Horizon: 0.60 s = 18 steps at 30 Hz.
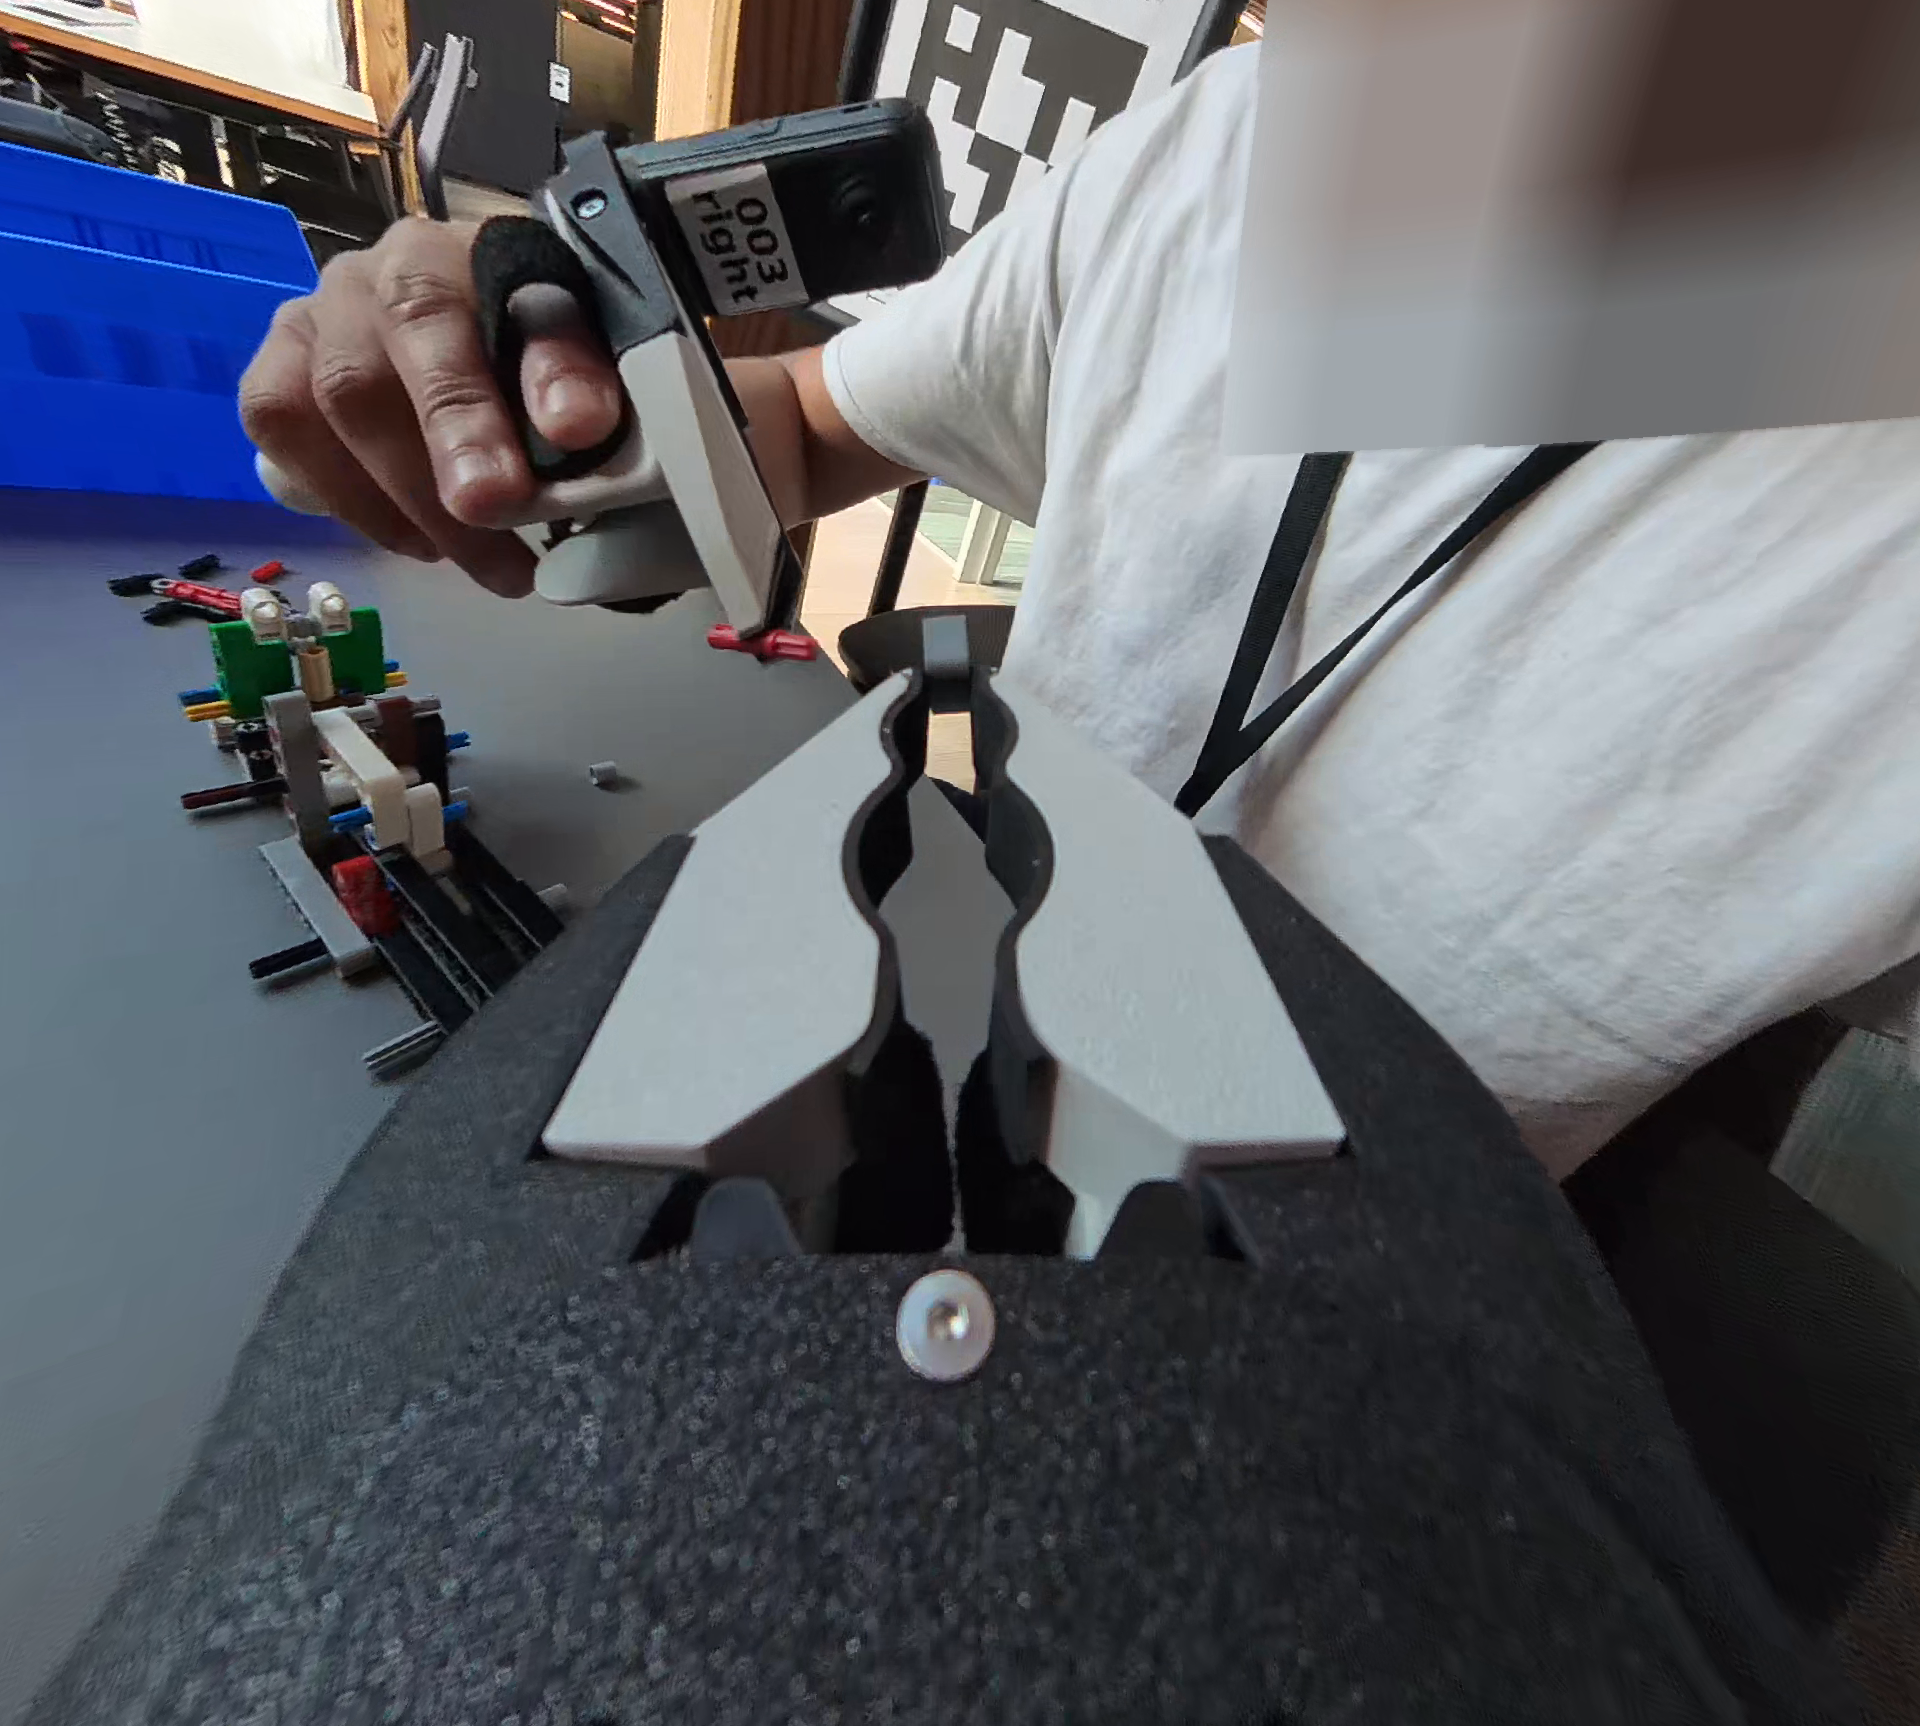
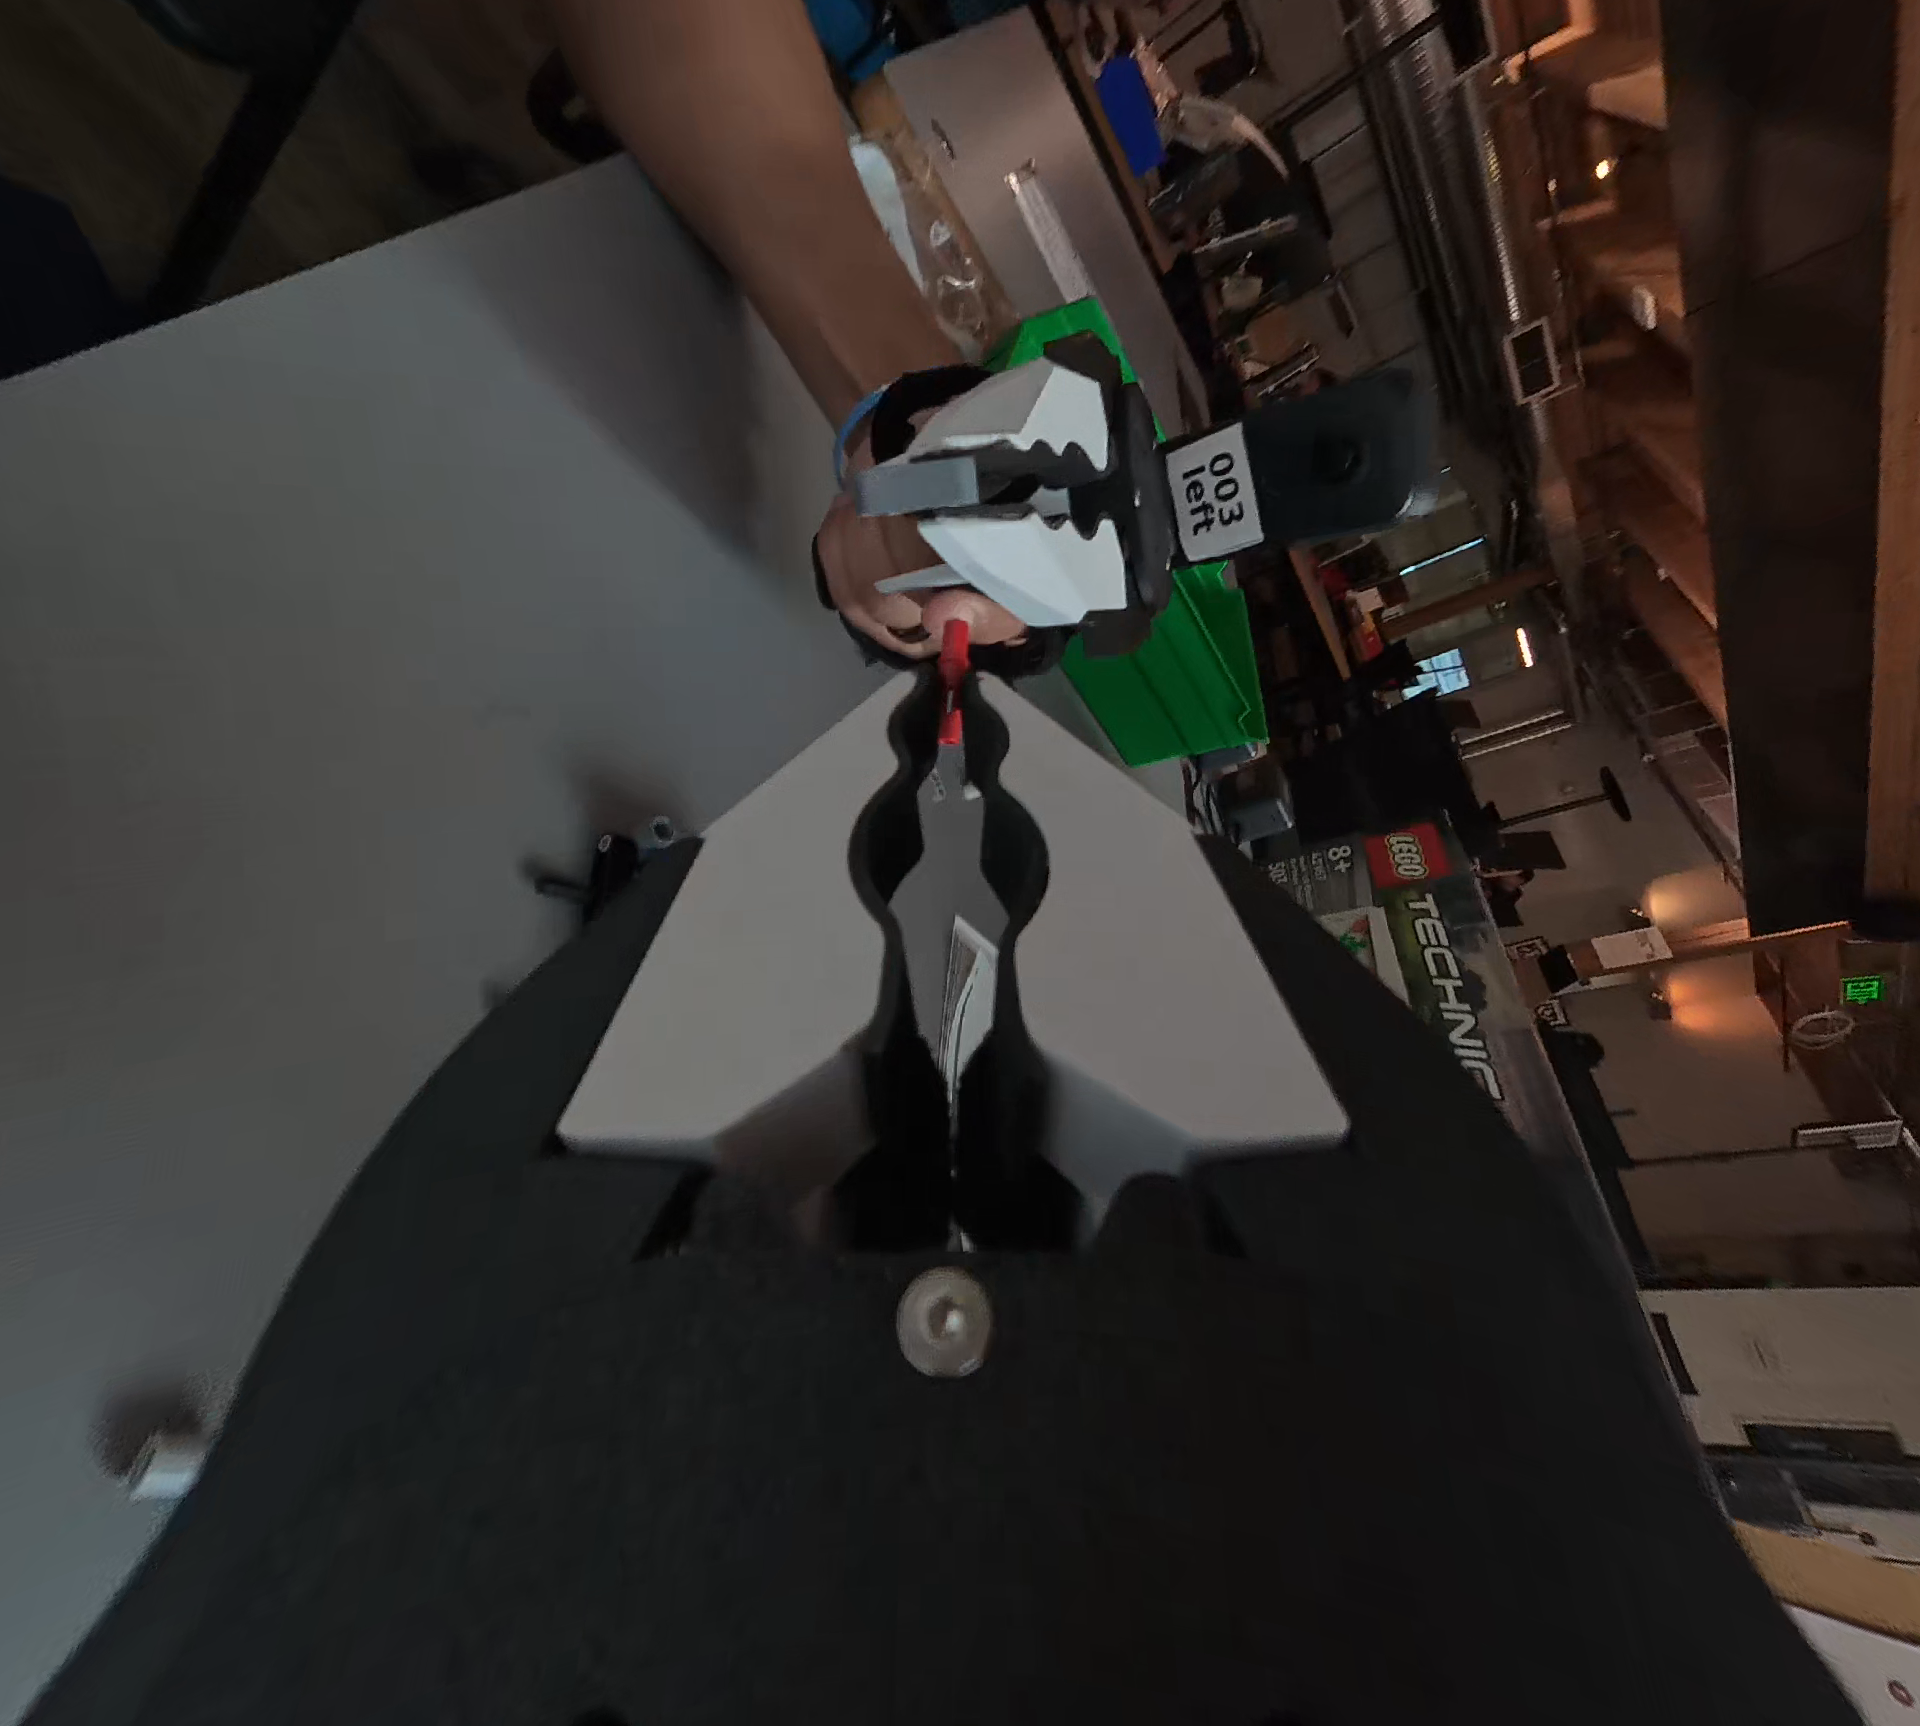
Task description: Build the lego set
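Lego beam [image 1: 948,660], grey, sits pinched at the tip of our left gripper [image 1: 943,689], jaws clenched on it; its long axis runs straight out along the fingers. Just beyond, our right gripper [image 1: 767,627] comes down from the upper left with a red pin [image 1: 764,643] clamped crosswise in its tips [image 2: 948,710]. We judge that the coming move turns on this: the pin lies just left of the beam's end, apart from it, and must line up with a hole. Farther left on the table [image 1: 623,845], the half-built model [image 1: 343,793] waits, loose parts [image 1: 177,590] beyond it.
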Available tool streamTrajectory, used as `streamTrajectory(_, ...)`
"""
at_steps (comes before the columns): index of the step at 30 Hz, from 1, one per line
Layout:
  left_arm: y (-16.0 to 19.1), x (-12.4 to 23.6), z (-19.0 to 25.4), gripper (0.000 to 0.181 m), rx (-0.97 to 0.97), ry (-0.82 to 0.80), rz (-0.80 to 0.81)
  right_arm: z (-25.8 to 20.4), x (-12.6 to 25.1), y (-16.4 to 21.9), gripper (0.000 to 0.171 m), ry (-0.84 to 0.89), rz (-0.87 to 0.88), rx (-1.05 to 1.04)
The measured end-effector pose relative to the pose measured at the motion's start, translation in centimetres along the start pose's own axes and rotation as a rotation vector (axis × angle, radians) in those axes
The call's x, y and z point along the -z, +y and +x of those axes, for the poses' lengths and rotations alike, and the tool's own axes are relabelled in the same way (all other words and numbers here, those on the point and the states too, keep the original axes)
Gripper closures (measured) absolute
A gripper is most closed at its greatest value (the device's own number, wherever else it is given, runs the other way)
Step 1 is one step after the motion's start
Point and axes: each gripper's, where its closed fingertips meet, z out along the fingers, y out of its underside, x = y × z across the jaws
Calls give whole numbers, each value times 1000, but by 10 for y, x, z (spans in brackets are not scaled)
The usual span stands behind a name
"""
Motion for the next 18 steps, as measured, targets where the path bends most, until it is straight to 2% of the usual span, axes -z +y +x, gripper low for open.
streamTrajectory(5,3,-8,7,176,29,61,9,-12,-4,-17,168,50,104,86)
streamTrajectory(18,5,-16,24,175,83,191,29,-10,-3,-46,169,100,226,50)
